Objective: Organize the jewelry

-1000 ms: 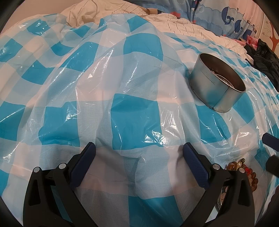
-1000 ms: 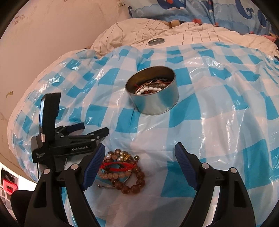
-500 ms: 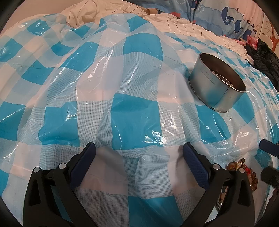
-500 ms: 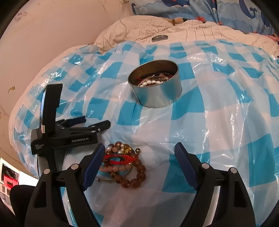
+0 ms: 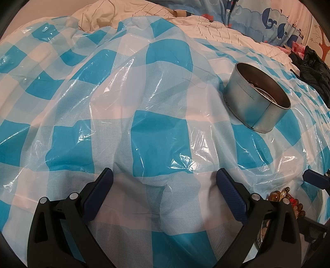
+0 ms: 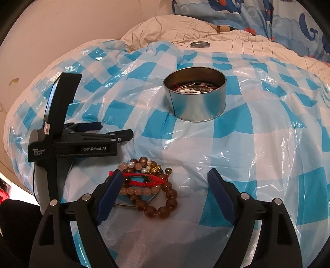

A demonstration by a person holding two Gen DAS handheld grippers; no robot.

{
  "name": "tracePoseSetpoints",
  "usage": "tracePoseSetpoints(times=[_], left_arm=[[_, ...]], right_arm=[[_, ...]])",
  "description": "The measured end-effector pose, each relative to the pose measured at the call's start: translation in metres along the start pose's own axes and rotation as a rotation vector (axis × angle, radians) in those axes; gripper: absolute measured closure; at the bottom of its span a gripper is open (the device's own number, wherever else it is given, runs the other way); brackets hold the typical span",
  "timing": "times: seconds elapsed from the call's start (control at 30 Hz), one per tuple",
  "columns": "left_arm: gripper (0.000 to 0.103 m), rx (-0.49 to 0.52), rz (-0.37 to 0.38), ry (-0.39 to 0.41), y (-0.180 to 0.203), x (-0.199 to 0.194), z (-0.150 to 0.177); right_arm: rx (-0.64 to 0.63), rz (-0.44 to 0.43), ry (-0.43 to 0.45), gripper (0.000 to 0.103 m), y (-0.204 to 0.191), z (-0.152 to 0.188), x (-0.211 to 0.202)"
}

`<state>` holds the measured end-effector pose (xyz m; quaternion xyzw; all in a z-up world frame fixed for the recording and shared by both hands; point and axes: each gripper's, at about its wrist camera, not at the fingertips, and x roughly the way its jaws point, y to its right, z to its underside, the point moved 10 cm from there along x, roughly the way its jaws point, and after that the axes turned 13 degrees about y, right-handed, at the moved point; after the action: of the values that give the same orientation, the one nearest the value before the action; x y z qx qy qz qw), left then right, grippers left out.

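Note:
A pile of bead bracelets with a red cord bracelet (image 6: 147, 186) lies on the blue-checked plastic sheet (image 6: 237, 144). My right gripper (image 6: 163, 181) is open and empty, low over the sheet, its left finger at the pile's left edge. A round metal tin (image 6: 196, 101) with several pieces of jewelry inside stands farther back. My left gripper (image 5: 164, 181) is open and empty over bare sheet; it also shows in the right wrist view (image 6: 109, 132), left of the pile. In the left wrist view the tin (image 5: 257, 103) is at the right and the beads (image 5: 286, 199) peek out behind my right finger.
The sheet covers a rumpled bed. A white quilt (image 6: 185, 33) and blue whale-print bedding (image 6: 268, 14) lie behind. A metal tin lid (image 6: 199, 44) rests on the quilt. Dark clothing (image 5: 313, 68) lies at the far right. A wall (image 6: 61, 31) stands at the left.
My right gripper has moved forward and down toward the bracelet pile; the pile and the tin now look closer. My left gripper has stayed still.

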<state>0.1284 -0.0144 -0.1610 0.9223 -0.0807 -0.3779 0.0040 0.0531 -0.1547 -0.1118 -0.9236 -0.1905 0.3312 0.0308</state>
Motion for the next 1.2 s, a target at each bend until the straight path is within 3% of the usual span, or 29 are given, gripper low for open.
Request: tracePoseSetpoints(times=[1.2], left_arm=[[0.007, -0.001, 0.000, 0.000, 0.000, 0.000, 0.000]], right_arm=[[-0.079, 0.001, -0.019, 0.021, -0.015, 0.009, 0.009]])
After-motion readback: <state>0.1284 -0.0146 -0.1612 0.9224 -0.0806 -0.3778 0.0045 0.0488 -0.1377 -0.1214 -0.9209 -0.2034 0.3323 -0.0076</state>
